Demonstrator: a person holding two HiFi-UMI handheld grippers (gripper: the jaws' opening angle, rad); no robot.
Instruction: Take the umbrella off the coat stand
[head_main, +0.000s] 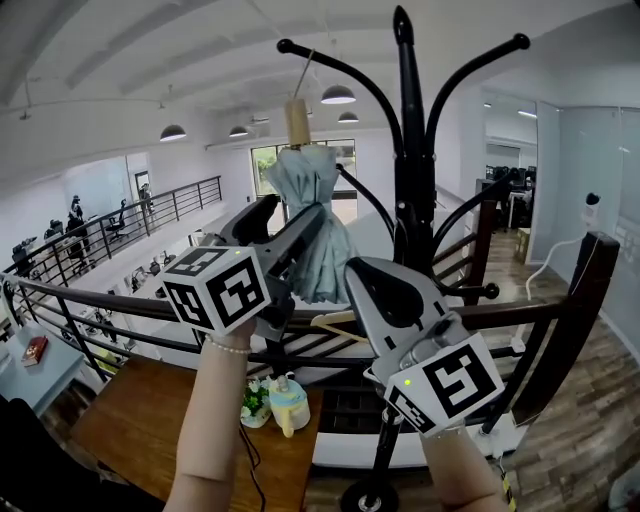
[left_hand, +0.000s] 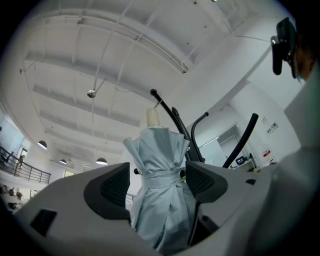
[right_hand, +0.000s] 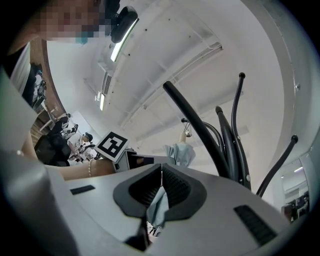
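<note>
A folded pale blue umbrella hangs by the strap of its cream handle from an upper hook of the black coat stand. My left gripper is open with its jaws on either side of the umbrella's tied middle; the pads stand beside the fabric. My right gripper sits lower and to the right, shut on a fold of the umbrella's cloth, which is pinched between its pads. The umbrella's top shows beyond the right gripper's jaws.
A dark railing runs just behind the stand, with an open hall below it. A wooden hanger hangs on the stand. Below lie a wooden table with a pale bottle. The stand's curved hooks spread overhead.
</note>
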